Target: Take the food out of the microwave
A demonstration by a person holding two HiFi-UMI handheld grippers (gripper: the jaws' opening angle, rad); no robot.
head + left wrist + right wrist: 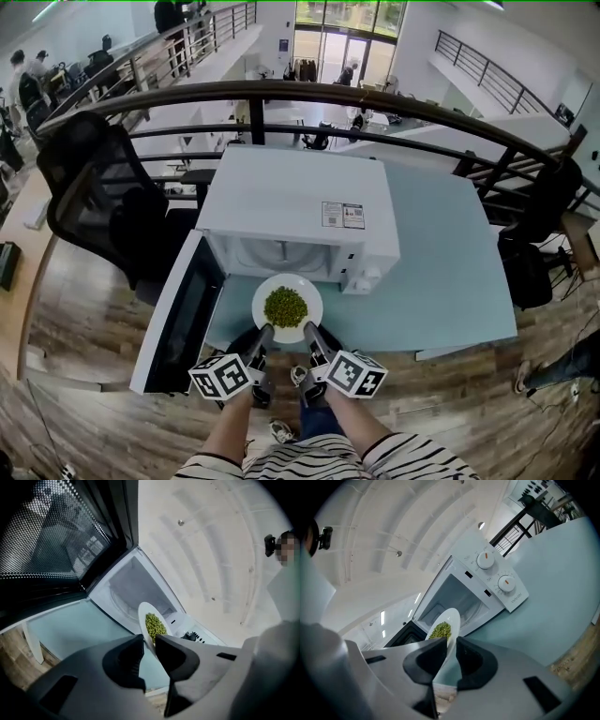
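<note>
A white plate [302, 290] heaped with green peas [286, 306] hangs in front of the open white microwave [291, 206], above the pale blue table [441, 272]. My left gripper [266, 330] is shut on the plate's near-left rim and my right gripper [308, 329] is shut on its near-right rim. In the left gripper view the plate [145, 612] stands edge-on between the jaws of the left gripper [149, 645]. The right gripper view shows the plate [452, 621] pinched by the right gripper [450, 647], with the peas [440, 630] on it.
The microwave door [178, 314] hangs open to the left, past the table edge. The control knobs [486, 560] sit at the microwave's right. A black office chair [103, 202] stands at the left. A dark railing [375, 98] runs behind the table. Wooden floor lies below.
</note>
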